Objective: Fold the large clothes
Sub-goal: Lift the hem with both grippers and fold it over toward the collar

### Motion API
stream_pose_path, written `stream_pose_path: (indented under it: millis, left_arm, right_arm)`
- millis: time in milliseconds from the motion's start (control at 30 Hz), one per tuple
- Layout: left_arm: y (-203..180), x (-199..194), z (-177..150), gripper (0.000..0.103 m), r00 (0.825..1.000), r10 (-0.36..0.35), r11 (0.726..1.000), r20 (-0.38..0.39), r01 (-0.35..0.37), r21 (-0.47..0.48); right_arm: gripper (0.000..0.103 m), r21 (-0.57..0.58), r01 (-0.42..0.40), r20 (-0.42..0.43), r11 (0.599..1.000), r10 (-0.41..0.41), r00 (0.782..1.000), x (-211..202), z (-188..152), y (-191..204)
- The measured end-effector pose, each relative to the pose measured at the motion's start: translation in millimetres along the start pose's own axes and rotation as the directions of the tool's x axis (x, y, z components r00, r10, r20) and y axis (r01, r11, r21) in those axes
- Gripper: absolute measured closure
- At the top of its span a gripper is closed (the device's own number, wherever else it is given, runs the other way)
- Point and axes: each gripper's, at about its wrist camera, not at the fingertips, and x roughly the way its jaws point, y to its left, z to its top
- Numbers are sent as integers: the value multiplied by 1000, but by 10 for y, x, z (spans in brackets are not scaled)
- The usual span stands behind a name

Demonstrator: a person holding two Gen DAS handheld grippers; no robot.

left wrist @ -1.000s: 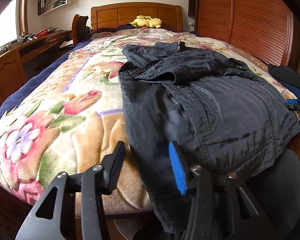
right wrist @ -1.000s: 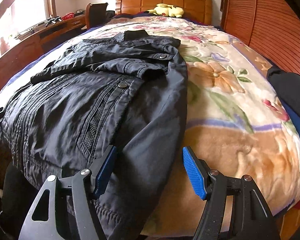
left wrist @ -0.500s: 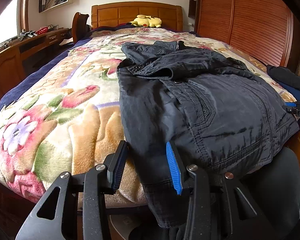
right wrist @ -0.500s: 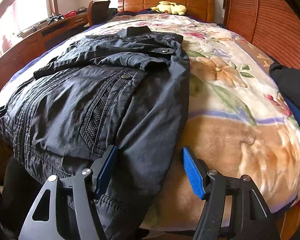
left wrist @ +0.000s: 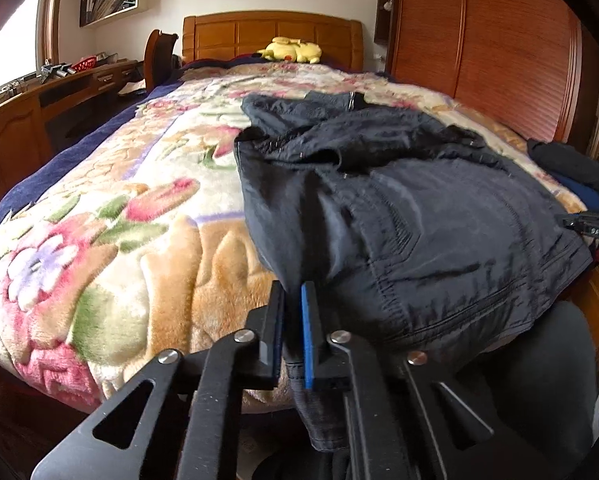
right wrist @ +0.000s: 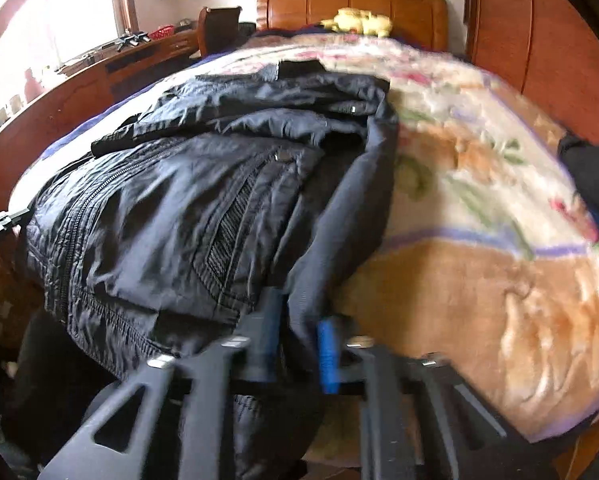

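A large black jacket (left wrist: 399, 208) lies on the bed with its sleeves folded across the chest; its hem hangs over the foot of the bed. It also shows in the right wrist view (right wrist: 203, 200). My left gripper (left wrist: 292, 320) is shut on the jacket's left hem corner, with fabric pinched between the blue pads. My right gripper (right wrist: 299, 340) is shut on the jacket's right hem edge, seen through motion blur. Each gripper shows at the edge of the other's view.
The bed has a floral blanket (left wrist: 111, 236) and a wooden headboard (left wrist: 271, 36) with a yellow plush toy (left wrist: 293, 50). A wooden desk (left wrist: 39, 108) runs along the left. A wooden wardrobe (left wrist: 499, 40) stands on the right. Dark clothes (left wrist: 567, 164) lie at the bed's right edge.
Both grippers were open astride the jacket's hem corners. Now both have shut on the fabric and the hem has bunched up slightly.
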Motion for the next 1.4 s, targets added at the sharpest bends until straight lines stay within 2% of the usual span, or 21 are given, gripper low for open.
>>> stream_pose_path:
  millis: [333, 500, 733, 867, 967, 1100, 1200, 1400]
  left_arm:
    - [-129, -407, 316, 100, 989, 10, 999, 145, -16, 41]
    - [-179, -673, 488, 100, 976, 4, 998, 215, -18, 65]
    - [-184, -1084, 653, 100, 950, -16, 997, 311, -8, 76]
    - [-188, -1345, 755, 100, 930, -17, 997, 366, -12, 77]
    - [-175, -1580, 834, 100, 908, -24, 997, 417, -9, 77]
    - [-111, -1704, 974, 100, 889, -13, 998, 457, -20, 68]
    - [-40, -1576, 1107, 100, 893, -4, 998, 450, -26, 60]
    - [-13, -1126, 1081, 100, 918, 15, 998, 397, -39, 52]
  right_arm:
    - [99, 23, -26, 167, 999, 22, 986, -433, 145, -11]
    - [99, 18, -48, 269, 999, 41, 962, -821, 217, -13]
    - [100, -22, -40, 348, 999, 45, 936, -1333, 293, 34]
    - [100, -50, -1, 442, 999, 23, 897, -1700, 237, 136]
    - [100, -70, -4, 490, 998, 38, 871, -1975, 242, 209]
    - [100, -93, 6, 530, 996, 44, 847, -2195, 288, 258]
    - [100, -101, 23, 520, 995, 33, 853, -2143, 343, 262]
    - [100, -91, 34, 433, 995, 8, 901, -1633, 355, 227]
